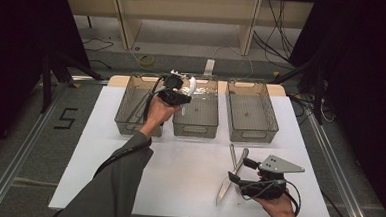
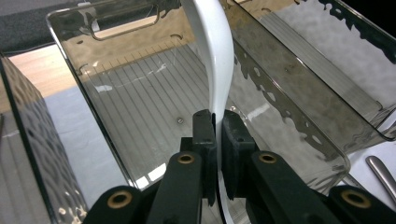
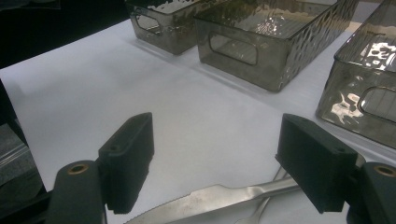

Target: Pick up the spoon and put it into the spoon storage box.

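Note:
My left gripper (image 1: 186,91) hangs over the middle bin (image 1: 196,130), shut on a white plastic utensil (image 1: 193,84). In the left gripper view the two jaws (image 2: 217,128) press on its curved white handle (image 2: 215,56), which rises over the bin's ribbed floor (image 2: 140,88). Near the table's front right, my right gripper (image 1: 239,170) stands open and low over the white table. A steel knife (image 1: 225,183) lies beside it, crossed with a second metal utensil (image 1: 233,151). In the right gripper view the knife (image 3: 210,198) lies on the table between the wide-apart jaws (image 3: 217,135), untouched.
Three smoky clear bins stand in a row at the back of the white table (image 1: 177,178): the left bin (image 1: 130,127), the middle one and the right bin (image 1: 252,134). A dark sleeve (image 1: 117,179) crosses the table's left front. Cables and shelf legs lie beyond the table.

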`<action>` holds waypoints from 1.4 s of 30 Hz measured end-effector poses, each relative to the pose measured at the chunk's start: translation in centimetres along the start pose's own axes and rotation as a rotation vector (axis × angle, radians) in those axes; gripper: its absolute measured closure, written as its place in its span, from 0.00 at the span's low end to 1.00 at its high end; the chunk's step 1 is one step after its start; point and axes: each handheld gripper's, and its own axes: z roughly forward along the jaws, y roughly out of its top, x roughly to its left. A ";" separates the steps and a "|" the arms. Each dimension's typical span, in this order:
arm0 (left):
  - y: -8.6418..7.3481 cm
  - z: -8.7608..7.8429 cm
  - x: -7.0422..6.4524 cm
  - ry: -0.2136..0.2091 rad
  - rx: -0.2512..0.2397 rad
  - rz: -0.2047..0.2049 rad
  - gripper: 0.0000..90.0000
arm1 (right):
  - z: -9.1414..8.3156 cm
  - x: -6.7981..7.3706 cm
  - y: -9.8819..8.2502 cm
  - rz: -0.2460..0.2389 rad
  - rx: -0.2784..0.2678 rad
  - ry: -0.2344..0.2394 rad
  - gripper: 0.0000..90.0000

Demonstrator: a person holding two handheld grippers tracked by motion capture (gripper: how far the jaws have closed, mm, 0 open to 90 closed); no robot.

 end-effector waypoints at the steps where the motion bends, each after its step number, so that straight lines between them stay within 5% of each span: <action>1: 0.0 0.2 -0.1 0.004 0.001 -0.004 0.95 | 0.0 0.0 0.0 -0.001 0.001 0.000 0.31; 32: -1.1 1.6 0.3 0.016 0.061 -0.022 0.88 | -0.1 0.0 0.0 0.005 -0.003 -0.002 0.31; 42: -1.3 -1.3 -0.3 -0.043 0.037 -0.001 0.56 | -0.2 -0.3 0.0 0.013 0.003 -0.022 0.31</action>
